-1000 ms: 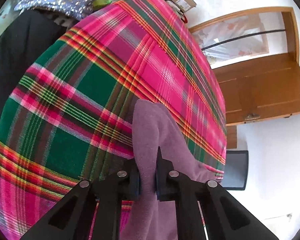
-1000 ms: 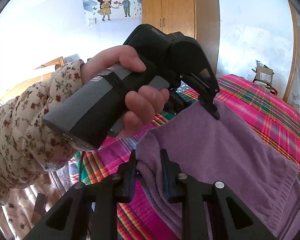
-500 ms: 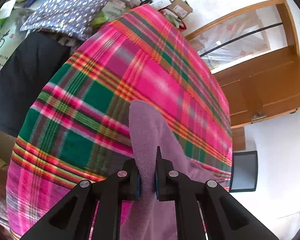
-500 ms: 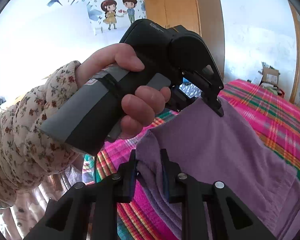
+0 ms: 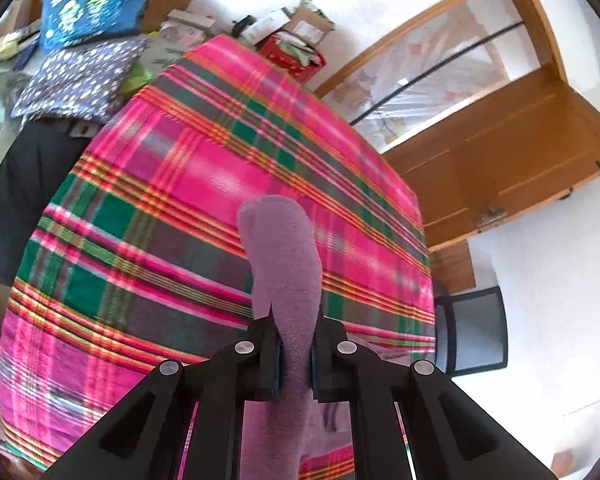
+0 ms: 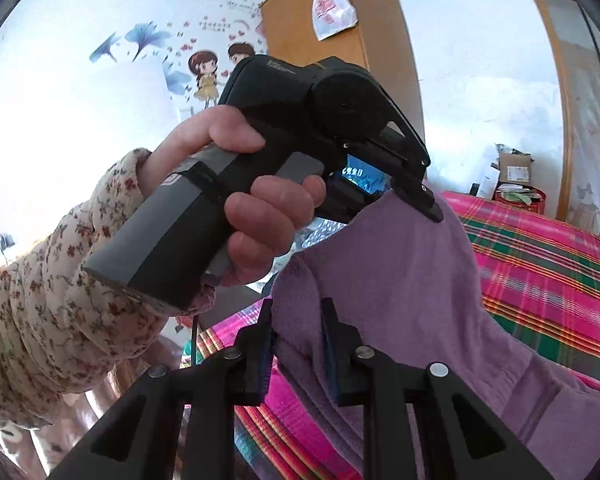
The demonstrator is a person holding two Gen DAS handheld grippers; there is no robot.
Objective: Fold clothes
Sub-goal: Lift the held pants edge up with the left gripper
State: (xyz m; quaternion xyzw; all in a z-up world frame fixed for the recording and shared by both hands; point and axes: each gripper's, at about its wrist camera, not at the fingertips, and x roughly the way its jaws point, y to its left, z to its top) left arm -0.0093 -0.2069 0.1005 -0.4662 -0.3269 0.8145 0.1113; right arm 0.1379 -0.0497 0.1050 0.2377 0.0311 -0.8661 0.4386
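Both views are bright with daylight: the white wall (image 6: 72,128) at the left of the right-wrist view is washed out almost to pure white, and the wall (image 5: 540,280) at the right of the left-wrist view glares the same way. The plaid bedspread (image 5: 172,208) is smeared with motion blur, its stripes soft, while the black gripper fingers (image 5: 332,344) near the lens stay crisp and cast little visible shadow. Fisheye distortion bulges the bed into a dome, bends the wooden door frame (image 5: 440,40), and leaves a dark vignette around each picture's rim.
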